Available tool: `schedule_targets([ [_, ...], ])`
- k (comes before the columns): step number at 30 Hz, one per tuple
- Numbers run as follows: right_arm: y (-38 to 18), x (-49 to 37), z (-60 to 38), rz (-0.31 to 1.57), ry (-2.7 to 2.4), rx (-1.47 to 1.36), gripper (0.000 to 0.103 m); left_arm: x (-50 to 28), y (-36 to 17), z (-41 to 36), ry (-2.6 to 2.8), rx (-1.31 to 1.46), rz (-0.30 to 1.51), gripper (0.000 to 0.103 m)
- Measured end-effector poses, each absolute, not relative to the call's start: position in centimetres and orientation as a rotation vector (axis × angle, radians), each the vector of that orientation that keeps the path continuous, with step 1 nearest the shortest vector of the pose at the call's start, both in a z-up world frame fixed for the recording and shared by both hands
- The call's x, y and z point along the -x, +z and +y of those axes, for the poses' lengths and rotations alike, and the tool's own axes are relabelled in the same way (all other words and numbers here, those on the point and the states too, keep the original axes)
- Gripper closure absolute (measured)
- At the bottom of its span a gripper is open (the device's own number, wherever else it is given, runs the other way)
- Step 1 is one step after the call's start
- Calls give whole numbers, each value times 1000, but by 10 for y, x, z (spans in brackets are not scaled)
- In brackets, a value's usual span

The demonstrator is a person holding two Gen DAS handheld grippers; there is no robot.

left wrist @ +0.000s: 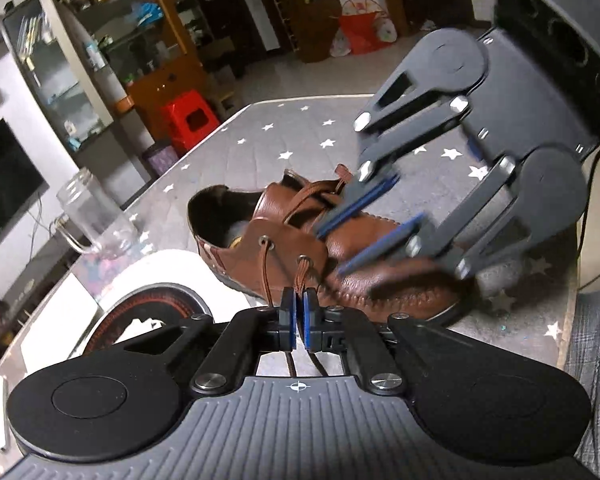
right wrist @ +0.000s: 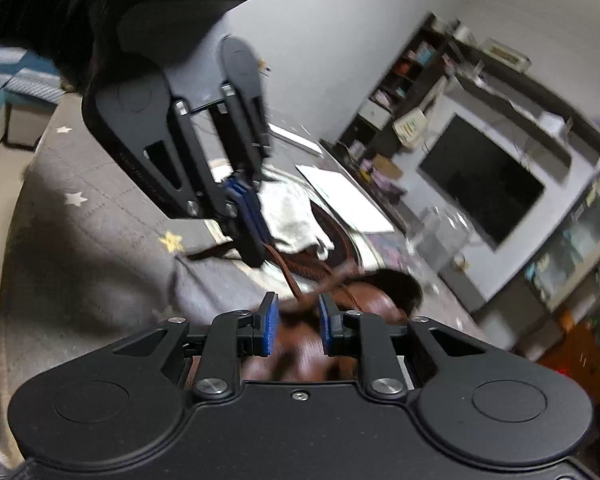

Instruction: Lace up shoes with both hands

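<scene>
A brown leather shoe (left wrist: pixel 352 264) lies on the grey star-patterned cloth (left wrist: pixel 300 136), its opening toward the left. My left gripper (left wrist: pixel 299 304) is shut on a brown lace (left wrist: pixel 301 276) that comes out of a near-side eyelet; it also shows in the right wrist view (right wrist: pixel 252 216), still pinching the lace (right wrist: pixel 288 272). My right gripper (left wrist: pixel 372 232) hovers open over the shoe's tongue and vamp, blurred. In the right wrist view it (right wrist: pixel 298 320) is open above the blurred shoe (right wrist: pixel 380 300), with lace strands crossing just past its tips.
A clear glass mug (left wrist: pixel 90 216) stands left of the shoe. A round dark plate with a white cloth (left wrist: pixel 140 320) and white paper sheets (right wrist: pixel 344 196) lie nearby. A red stool (left wrist: pixel 190 118), shelves and a TV (right wrist: pixel 480 184) are beyond the table.
</scene>
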State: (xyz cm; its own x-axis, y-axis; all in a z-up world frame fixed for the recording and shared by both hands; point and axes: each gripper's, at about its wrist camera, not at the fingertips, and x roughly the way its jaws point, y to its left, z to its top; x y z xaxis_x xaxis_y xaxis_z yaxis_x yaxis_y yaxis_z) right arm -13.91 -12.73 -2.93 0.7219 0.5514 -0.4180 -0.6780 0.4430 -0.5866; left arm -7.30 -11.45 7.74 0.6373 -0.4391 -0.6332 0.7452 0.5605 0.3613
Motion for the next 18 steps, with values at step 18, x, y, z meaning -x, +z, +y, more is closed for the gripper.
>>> schedule_targets([
  [18,-36,129,-115,60,690,818,101,99,105,-73,-606,-555,419,90],
])
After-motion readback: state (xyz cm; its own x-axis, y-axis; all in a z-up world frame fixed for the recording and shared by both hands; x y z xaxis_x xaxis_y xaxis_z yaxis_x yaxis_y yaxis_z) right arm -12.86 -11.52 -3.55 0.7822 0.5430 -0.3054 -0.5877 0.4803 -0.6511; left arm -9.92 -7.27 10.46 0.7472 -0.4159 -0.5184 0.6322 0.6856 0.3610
